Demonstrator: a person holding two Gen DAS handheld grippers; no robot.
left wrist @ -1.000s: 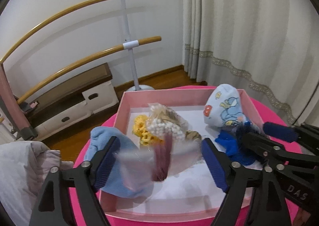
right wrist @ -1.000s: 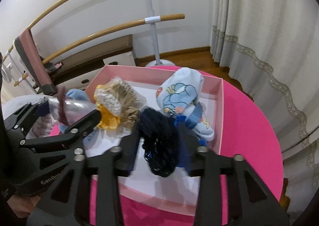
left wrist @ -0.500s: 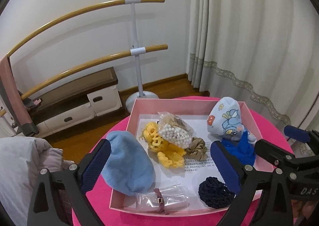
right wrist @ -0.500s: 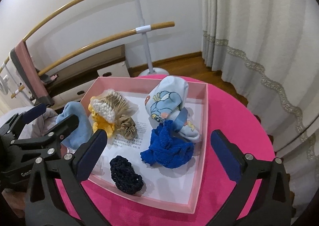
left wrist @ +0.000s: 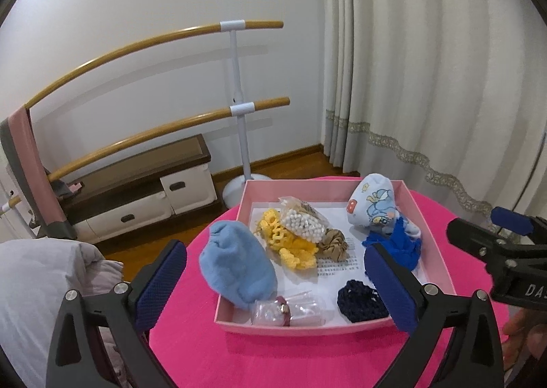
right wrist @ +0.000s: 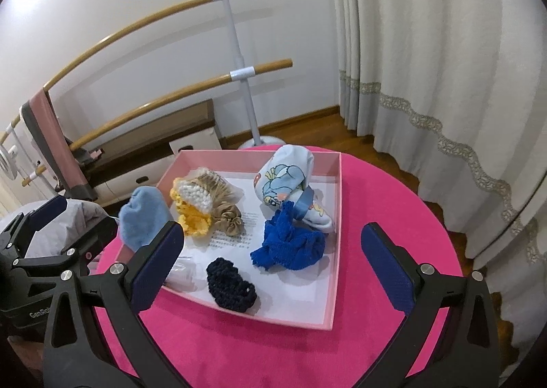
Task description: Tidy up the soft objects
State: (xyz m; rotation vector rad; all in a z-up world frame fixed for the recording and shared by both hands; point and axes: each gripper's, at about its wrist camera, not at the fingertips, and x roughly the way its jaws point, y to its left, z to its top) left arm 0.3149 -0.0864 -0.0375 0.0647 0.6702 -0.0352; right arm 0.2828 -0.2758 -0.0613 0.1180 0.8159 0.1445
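A pink box (left wrist: 301, 329) (right wrist: 336, 234) sits on a round pink table (left wrist: 273, 360) (right wrist: 376, 203). In it lie a light blue sock (left wrist: 236, 268) (right wrist: 143, 213) draped over the left wall, a yellow knit piece (left wrist: 294, 244), a clear bag of white beads (left wrist: 304, 220) (right wrist: 198, 191), a tan scrunchie (left wrist: 335, 242) (right wrist: 230, 220), a printed white sock (left wrist: 372, 205) (right wrist: 283, 179), a royal blue knit (left wrist: 400, 244) (right wrist: 290, 244), a navy knit scrunchie (left wrist: 359, 299) (right wrist: 230, 285) and a clear packet with a maroon band (left wrist: 287, 311). My left gripper (left wrist: 277, 285) and right gripper (right wrist: 273, 268) are open and empty, above the box's near side.
Wooden ballet barres on a white stand (left wrist: 239, 107) and a low cabinet (left wrist: 143, 193) stand behind the table. Cream curtains (left wrist: 427, 80) hang at the right. A grey cushion (left wrist: 41, 285) lies at the left. The floor is wood.
Both grippers opened and let go: the clear packet and the navy scrunchie now lie in the box. Both grippers pulled back and up, away from the box.
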